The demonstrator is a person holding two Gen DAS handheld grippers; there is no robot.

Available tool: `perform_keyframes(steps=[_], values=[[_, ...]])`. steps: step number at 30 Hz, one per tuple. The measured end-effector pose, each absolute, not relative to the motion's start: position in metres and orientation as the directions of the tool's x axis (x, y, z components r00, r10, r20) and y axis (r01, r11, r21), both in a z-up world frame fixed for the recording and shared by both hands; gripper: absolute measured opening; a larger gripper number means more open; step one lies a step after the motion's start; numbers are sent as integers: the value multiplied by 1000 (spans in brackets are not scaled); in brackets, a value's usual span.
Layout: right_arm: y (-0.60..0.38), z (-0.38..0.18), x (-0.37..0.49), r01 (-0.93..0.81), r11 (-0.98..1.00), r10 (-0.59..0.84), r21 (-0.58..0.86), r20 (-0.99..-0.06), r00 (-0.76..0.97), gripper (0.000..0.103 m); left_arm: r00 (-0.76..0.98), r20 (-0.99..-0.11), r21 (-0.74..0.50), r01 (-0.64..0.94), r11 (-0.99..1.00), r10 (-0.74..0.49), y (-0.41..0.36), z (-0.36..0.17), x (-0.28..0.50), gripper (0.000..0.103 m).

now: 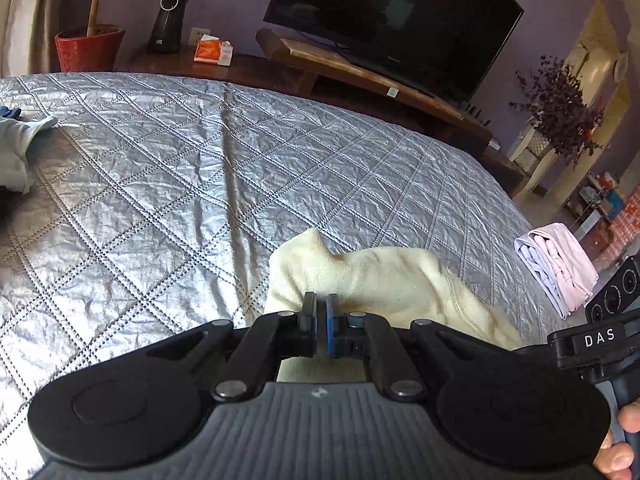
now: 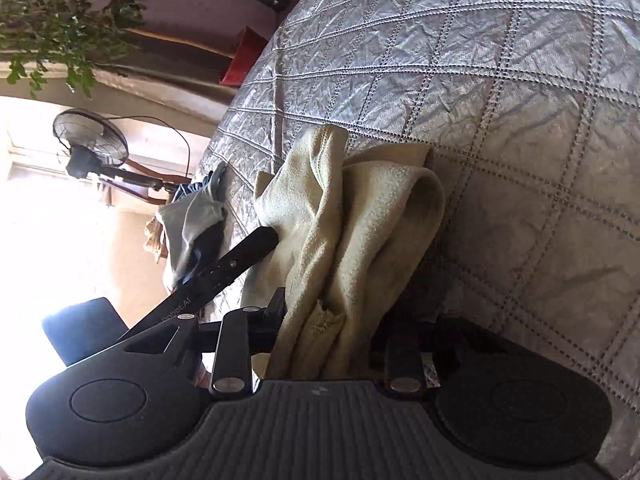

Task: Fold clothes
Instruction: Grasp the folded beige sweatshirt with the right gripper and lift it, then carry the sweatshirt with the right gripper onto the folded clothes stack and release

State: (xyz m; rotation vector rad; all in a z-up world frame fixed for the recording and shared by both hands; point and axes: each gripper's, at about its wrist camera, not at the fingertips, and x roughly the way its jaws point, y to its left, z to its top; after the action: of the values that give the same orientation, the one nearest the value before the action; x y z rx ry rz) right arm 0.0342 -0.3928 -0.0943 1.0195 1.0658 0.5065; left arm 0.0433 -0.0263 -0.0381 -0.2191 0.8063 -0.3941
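Note:
A cream fleece garment (image 1: 380,280) lies bunched on the silver quilted bed (image 1: 180,152). My left gripper (image 1: 322,312) is shut, its pads pressed together at the garment's near edge; whether cloth is pinched between them I cannot tell. In the right wrist view the same cream garment (image 2: 352,240) hangs in folds between the fingers of my right gripper (image 2: 332,320), which is shut on it. The left gripper's body (image 2: 224,268) shows beside the cloth there. The right gripper's body (image 1: 600,336) shows at the left view's right edge.
A folded pink and lilac stack (image 1: 556,268) sits at the bed's right edge. Unfolded pale and blue clothes (image 1: 16,148) lie at the far left, also in the right wrist view (image 2: 192,220). Beyond the bed are a TV (image 1: 392,20), a wooden bench, a red pot (image 1: 88,48) and a fan (image 2: 92,144).

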Motion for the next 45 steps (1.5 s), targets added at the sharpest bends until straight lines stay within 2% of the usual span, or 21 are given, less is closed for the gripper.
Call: perform_keyframes(steps=[4,8,11,17,21,23,26,28,35,38,42,45], values=[[-423,-83,10,139,372,746,918,-385,543,32,682,-625,-332,207,920,-379,-8,-22,33,6],[-473,-60,-13,138,366,643,920,-358,677,32,710,-604,-346,176,922,-362,10,-15,21,6],[-523,-35,-25,127,409,501,904,-339,796,32,718,-598,-333,181,926,-355,15,-13,12,6],[-621,0,-42,154,447,151,881,-244,958,33,708,-614,-285,214,935,-349,6,-19,-1,6],[-660,-34,-43,281,364,-37,888,-287,957,33,697,-625,-280,221,934,-352,0,-25,-5,6],[-668,-66,-38,358,288,-70,888,-353,933,33,689,-633,-278,223,934,-352,-3,-28,-6,6],[-666,-95,-35,382,232,-142,895,-357,923,34,687,-633,-274,233,933,-358,-5,-30,-8,7],[-659,-97,-29,400,271,-167,876,-366,915,35,687,-630,-276,238,931,-362,-5,-30,-10,7],[-662,-80,-24,485,425,-194,765,-446,874,53,681,-629,-288,242,926,-374,-6,-36,-14,9],[-660,-64,-35,526,472,-229,708,-477,848,61,684,-629,-293,232,928,-370,-4,-37,-13,12],[-642,-30,-45,627,609,-385,486,-509,769,61,683,-641,-292,206,934,-351,-3,-39,-12,23],[-612,-4,-39,600,769,-471,218,-441,764,63,675,-647,-293,209,933,-354,-4,-40,-13,34]])
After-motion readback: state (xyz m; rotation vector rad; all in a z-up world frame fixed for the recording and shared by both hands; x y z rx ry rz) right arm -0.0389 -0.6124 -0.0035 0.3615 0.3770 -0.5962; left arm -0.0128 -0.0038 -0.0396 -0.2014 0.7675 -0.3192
